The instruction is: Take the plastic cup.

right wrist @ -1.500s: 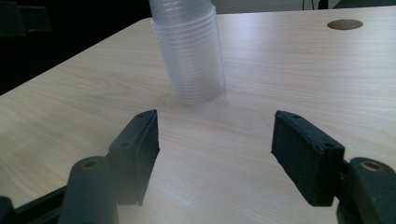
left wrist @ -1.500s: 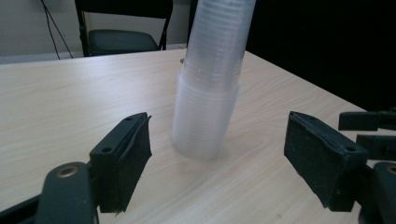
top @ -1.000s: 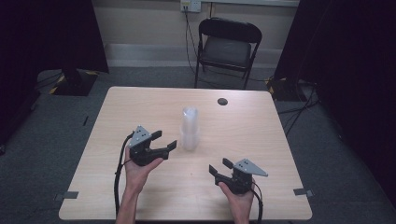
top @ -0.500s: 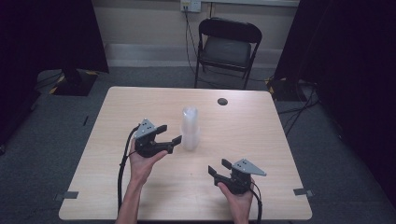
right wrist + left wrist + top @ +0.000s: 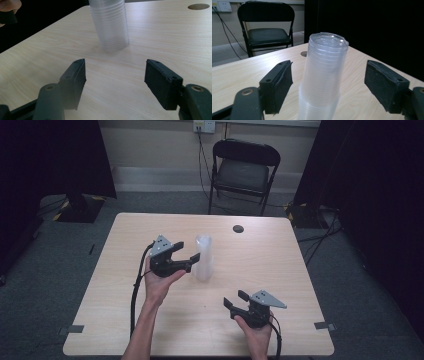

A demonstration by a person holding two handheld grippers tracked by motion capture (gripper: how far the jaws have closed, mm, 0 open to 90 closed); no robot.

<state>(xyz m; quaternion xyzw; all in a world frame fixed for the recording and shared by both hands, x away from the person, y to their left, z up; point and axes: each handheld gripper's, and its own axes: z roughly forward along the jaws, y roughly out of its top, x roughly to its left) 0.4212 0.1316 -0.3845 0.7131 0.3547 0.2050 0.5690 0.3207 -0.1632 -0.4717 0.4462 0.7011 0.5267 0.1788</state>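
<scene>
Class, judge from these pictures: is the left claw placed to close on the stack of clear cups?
Probably yes: the left claw stands open with the cup stack between its pads, nothing between.

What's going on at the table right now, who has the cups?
A person works at the table with a hand-held gripper in each hand. The left hand-held gripper is at the stack of clear plastic cups, which stands upright between its pads; its jaws have just been opening and neither pad touches the stack. The right hand-held gripper sits open nearer the person, apart from the cups.
</scene>
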